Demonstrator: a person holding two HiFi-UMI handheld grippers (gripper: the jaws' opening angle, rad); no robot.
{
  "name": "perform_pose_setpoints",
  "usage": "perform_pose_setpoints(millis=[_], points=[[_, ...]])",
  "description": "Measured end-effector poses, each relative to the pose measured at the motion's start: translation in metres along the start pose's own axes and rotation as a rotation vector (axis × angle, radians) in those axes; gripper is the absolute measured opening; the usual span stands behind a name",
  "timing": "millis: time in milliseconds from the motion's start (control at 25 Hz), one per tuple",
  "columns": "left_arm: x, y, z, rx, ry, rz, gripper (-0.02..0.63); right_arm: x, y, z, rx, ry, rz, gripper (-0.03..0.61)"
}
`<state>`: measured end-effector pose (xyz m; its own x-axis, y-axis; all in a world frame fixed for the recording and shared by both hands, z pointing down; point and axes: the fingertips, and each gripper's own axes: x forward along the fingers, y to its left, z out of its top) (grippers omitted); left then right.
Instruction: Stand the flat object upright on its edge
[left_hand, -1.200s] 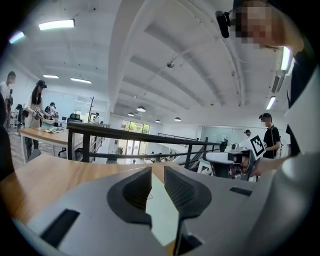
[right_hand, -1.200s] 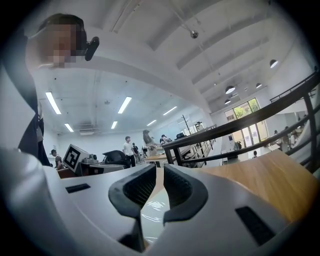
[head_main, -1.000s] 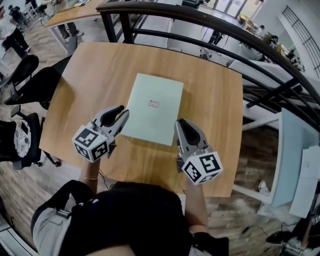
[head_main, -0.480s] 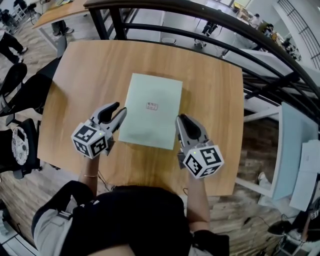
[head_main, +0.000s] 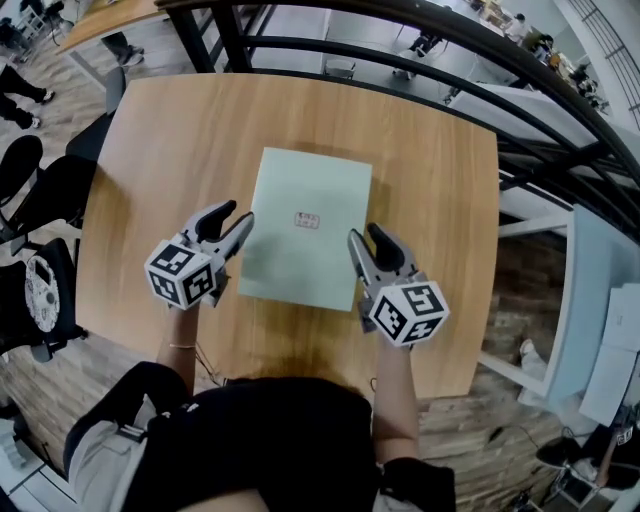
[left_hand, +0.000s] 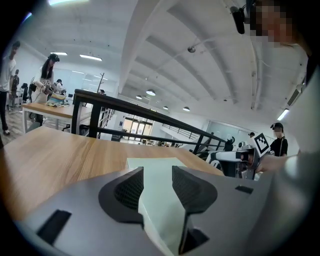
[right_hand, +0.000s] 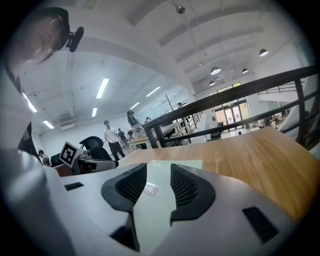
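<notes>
The flat object (head_main: 308, 228) lies flat on the table (head_main: 180, 130). I judge it thin, stiff, light and slick, so I'd pinch its left and right edges. My left gripper (head_main: 236, 216) and right gripper (head_main: 364, 236) flank its near corners. Their jaws have just been opening and clamp nothing.

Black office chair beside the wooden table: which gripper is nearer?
Left. The left gripper is between the black office chair and the pale green flat board; right gripper is beyond the board's opposite edge.
</notes>
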<state>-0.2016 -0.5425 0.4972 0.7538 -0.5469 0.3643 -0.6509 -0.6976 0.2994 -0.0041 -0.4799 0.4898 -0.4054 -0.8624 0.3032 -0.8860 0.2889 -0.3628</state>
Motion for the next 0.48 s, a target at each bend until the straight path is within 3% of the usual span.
perform_pose_setpoints(millis=[480], points=[[0.041, 0.022, -0.03, -0.055, 0.11, -0.012, 0.226, 0.036, -0.046, -0.026, 0.031, 0.114, -0.037, 0.187]])
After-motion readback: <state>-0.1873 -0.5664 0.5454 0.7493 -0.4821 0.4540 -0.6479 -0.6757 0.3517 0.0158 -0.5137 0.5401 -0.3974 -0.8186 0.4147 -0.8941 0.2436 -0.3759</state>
